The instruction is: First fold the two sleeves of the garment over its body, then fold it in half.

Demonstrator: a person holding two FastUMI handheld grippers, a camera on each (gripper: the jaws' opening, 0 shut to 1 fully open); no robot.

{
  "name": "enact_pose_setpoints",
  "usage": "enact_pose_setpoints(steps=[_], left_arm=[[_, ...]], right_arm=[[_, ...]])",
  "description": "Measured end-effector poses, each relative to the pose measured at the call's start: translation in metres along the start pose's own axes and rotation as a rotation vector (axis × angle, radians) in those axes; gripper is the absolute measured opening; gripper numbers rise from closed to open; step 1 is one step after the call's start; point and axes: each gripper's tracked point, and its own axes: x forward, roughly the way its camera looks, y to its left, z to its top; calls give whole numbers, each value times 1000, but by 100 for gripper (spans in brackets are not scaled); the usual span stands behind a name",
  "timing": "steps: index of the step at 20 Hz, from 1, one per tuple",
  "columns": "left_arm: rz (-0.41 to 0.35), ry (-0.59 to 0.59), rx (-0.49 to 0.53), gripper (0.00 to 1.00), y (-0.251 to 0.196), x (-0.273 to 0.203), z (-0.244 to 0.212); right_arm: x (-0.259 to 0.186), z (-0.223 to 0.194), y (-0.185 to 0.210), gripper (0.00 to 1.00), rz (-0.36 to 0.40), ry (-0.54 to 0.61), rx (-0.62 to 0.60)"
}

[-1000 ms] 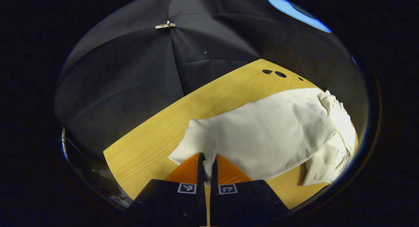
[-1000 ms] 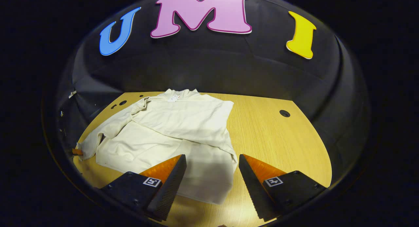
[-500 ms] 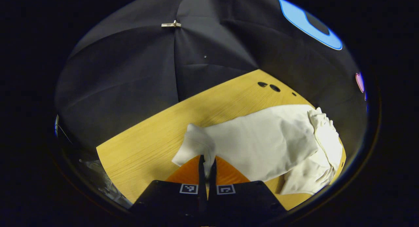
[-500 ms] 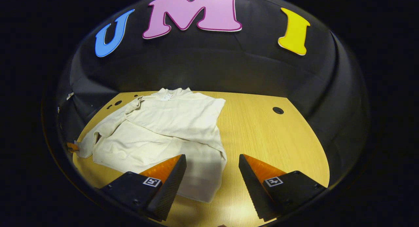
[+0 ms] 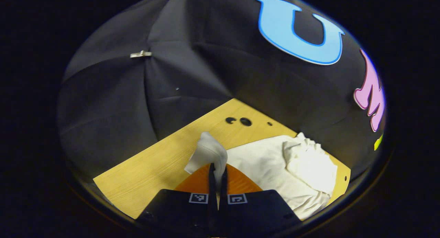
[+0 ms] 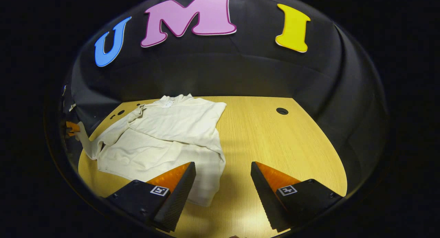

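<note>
A cream long-sleeved garment [image 6: 161, 138] lies on the wooden table [image 6: 275, 142], one sleeve folded across its body. My left gripper [image 5: 217, 169] is shut on the cuff of the other sleeve [image 5: 208, 154] and holds it raised above the table. In the right gripper view that sleeve [image 6: 86, 143] rises at the far left toward the left gripper [image 6: 71, 128]. The garment's body [image 5: 275, 162] and bunched collar [image 5: 309, 159] lie to the right in the left gripper view. My right gripper [image 6: 223, 169] hovers open near the garment's lower right corner, nothing between its fingers.
The table has small round holes [image 5: 239, 121] near its far left corner and another hole [image 6: 282, 111] at the far right. Black cloth walls [image 6: 240, 76] close in the table on all sides. Bare wood lies right of the garment.
My left gripper has lifted the sleeve cuff off the table and turned toward the garment's body. The right gripper has drifted slightly right, staying open.
</note>
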Motion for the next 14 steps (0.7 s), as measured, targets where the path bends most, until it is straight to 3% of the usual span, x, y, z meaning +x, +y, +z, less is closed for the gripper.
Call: enact_pose_setpoints(steps=[6,7,8,10,14], left_arm=[[-109,-30,80,6,-90,15,20],[-128,-35,93,11,-104,17,23],[-157,-31,94,6,-124,19,25],[-212,-32,104,6,-166,23,29],[-316,-28,221,6,-247,26,28]], right_arm=[[-10,1,-23,98,-14,-29,9],[-12,0,-29,98,-20,-28,21],[-14,-2,-34,98,-27,-28,34],[-17,-5,-48,98,-41,-26,58],[-22,-18,-78,98,-85,-7,95]])
